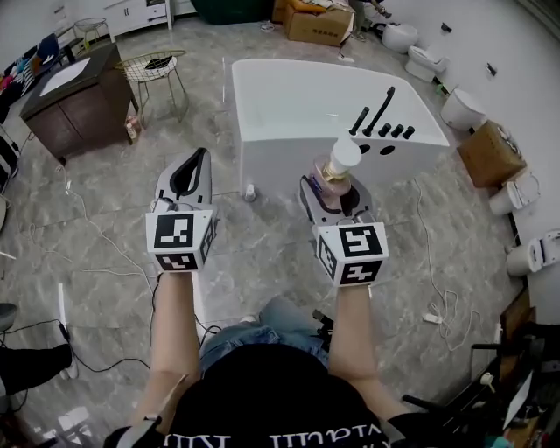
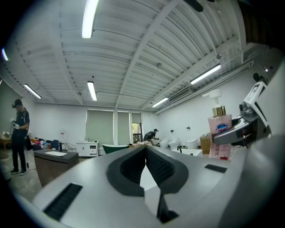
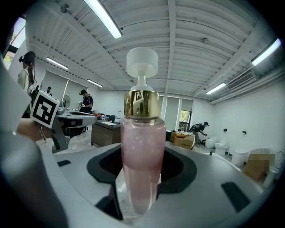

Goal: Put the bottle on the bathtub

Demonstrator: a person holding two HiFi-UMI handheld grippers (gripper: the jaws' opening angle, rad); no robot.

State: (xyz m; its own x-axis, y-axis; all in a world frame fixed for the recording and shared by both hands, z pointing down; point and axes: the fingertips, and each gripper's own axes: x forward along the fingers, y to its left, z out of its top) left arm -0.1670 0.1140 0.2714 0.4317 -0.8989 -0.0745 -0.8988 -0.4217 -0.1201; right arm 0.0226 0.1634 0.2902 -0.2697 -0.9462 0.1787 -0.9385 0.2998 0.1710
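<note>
A pink pump bottle (image 1: pixel 338 166) with a gold collar and white pump head stands upright in my right gripper (image 1: pixel 335 187), which is shut on its lower body. In the right gripper view the bottle (image 3: pixel 140 147) fills the centre between the dark pads of that gripper (image 3: pixel 141 176). The white bathtub (image 1: pixel 271 166) with black taps (image 1: pixel 378 115) lies just beyond and below the bottle. My left gripper (image 1: pixel 198 159) hovers to the left over the floor, shut and empty (image 2: pixel 145 153). The bottle (image 2: pixel 219 133) also shows at the right of the left gripper view.
A dark wooden cabinet (image 1: pixel 74 96) and a wire chair (image 1: pixel 156 70) stand at the far left. Cardboard boxes (image 1: pixel 319 22) and several toilets (image 1: pixel 464 109) line the back and right. Cables (image 1: pixel 437 306) trail on the marble floor. A small white object (image 1: pixel 250 191) sits by the tub's base.
</note>
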